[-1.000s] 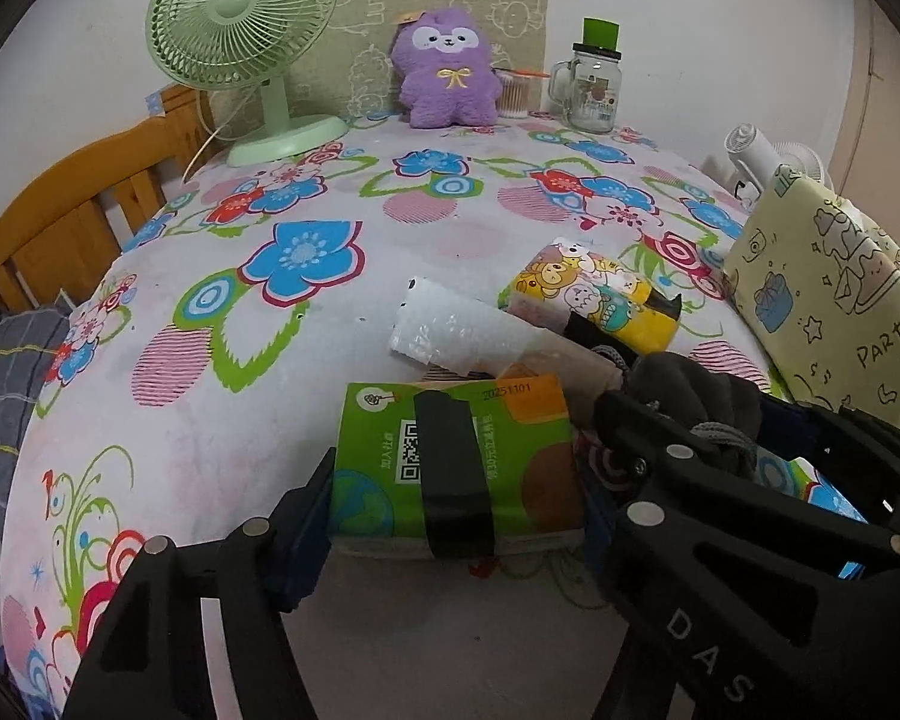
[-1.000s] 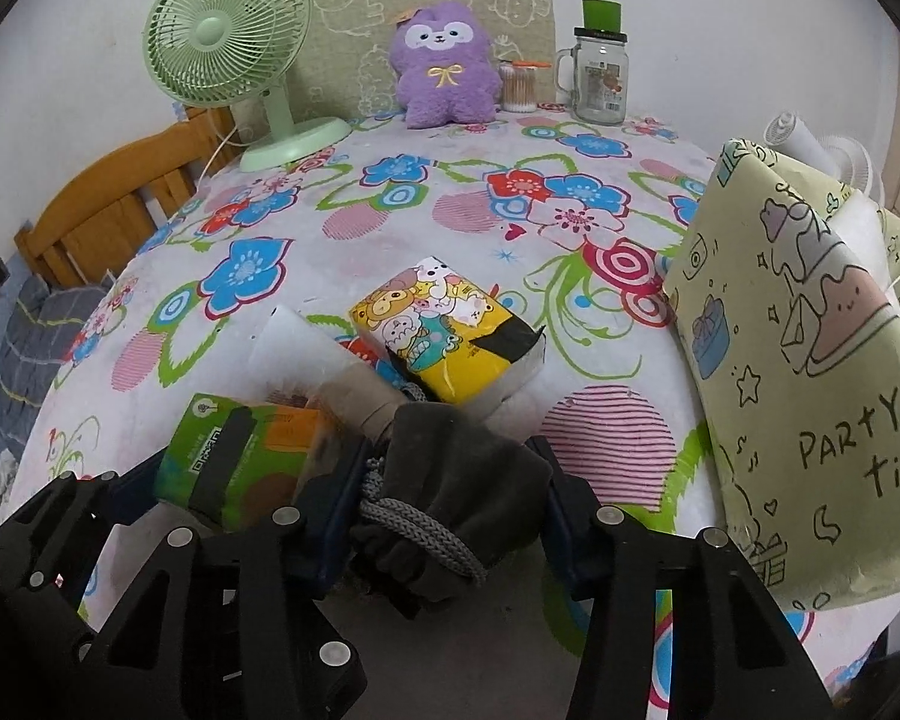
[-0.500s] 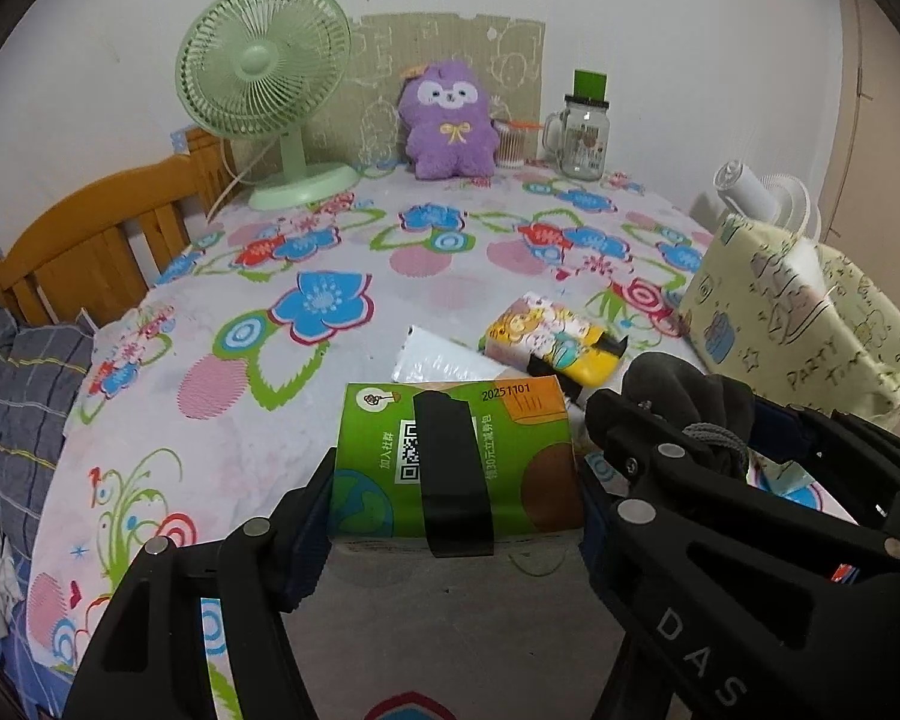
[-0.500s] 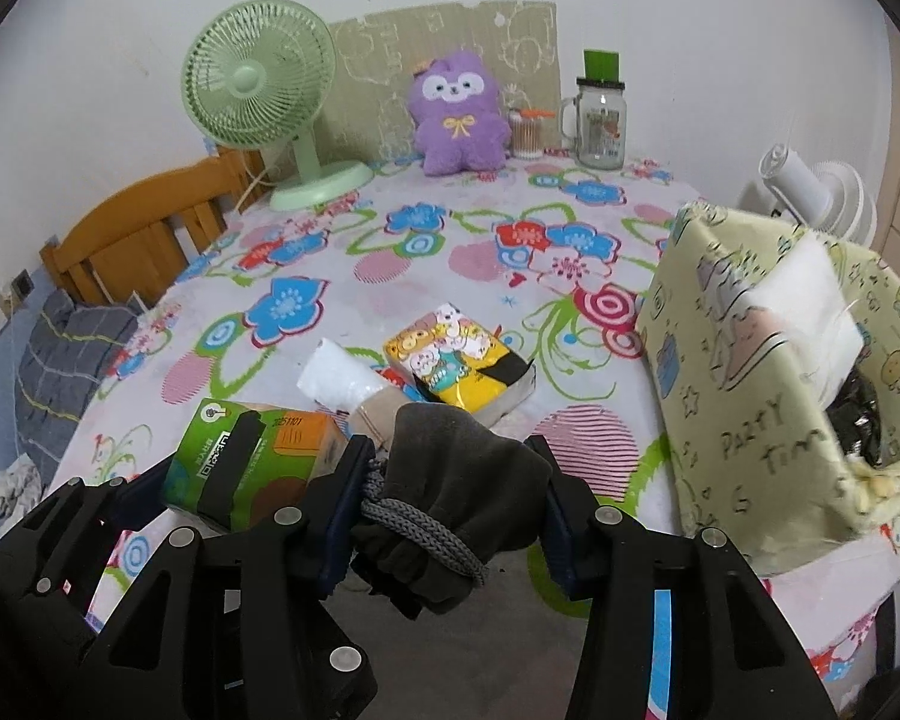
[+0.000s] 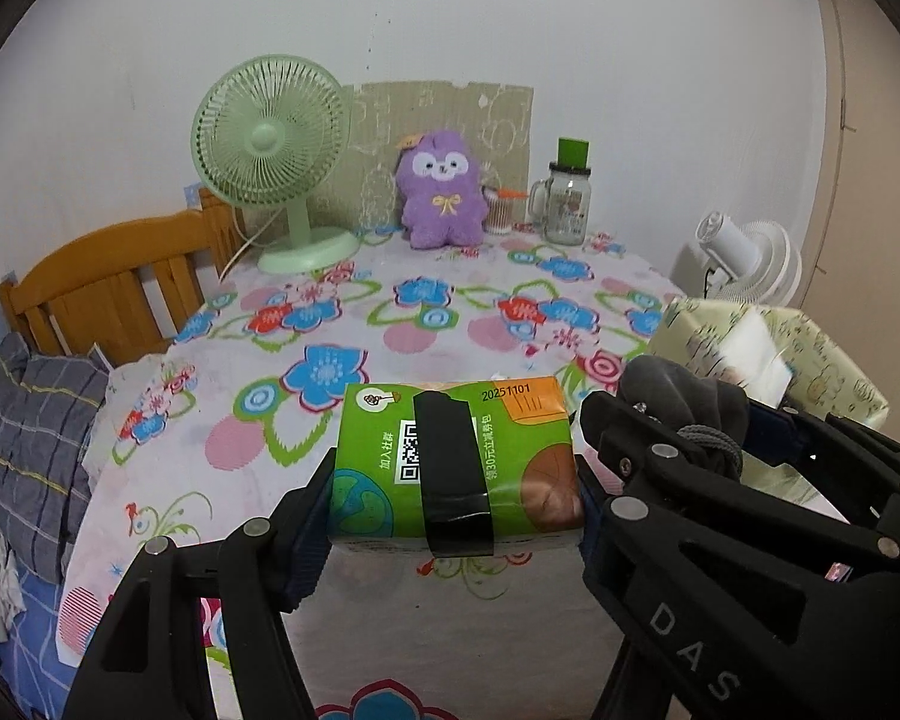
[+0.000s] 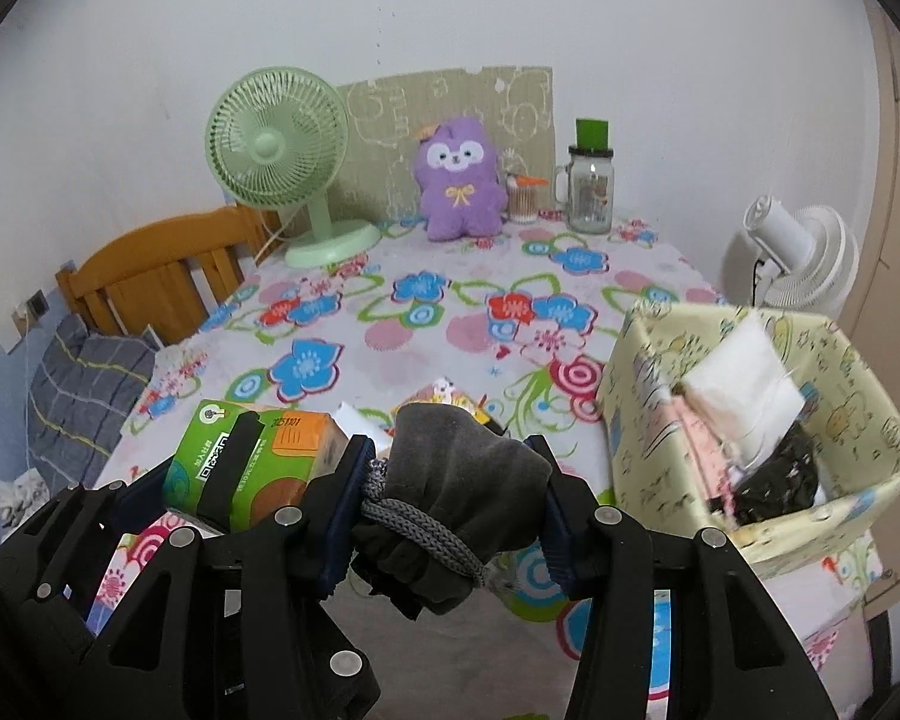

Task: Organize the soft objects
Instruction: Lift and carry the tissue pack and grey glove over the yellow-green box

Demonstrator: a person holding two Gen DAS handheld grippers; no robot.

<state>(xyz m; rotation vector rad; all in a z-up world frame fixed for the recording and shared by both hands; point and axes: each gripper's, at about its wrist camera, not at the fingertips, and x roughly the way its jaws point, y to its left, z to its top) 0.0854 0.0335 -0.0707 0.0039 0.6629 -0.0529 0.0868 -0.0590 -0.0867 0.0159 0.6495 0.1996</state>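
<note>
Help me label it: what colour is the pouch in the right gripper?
Dark grey pouch with a grey cord, clearest in the right wrist view.

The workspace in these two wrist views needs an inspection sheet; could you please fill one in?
Surface: floral tablecloth, mostly bare in the middle.
Job's things: green tissue pack and grey drawstring pouch, both held clear of the cloth; yellow fabric bin at right, partly filled; yellow cartoon pack on the cloth.
Clutter: green fan, purple plush, glass jar along the wall.
Grippers: left hand-held gripper clamps the pack; right hand-held gripper clamps the pouch.
Cables: fan cord.
Surroundings: wooden chair, white fan.
</note>
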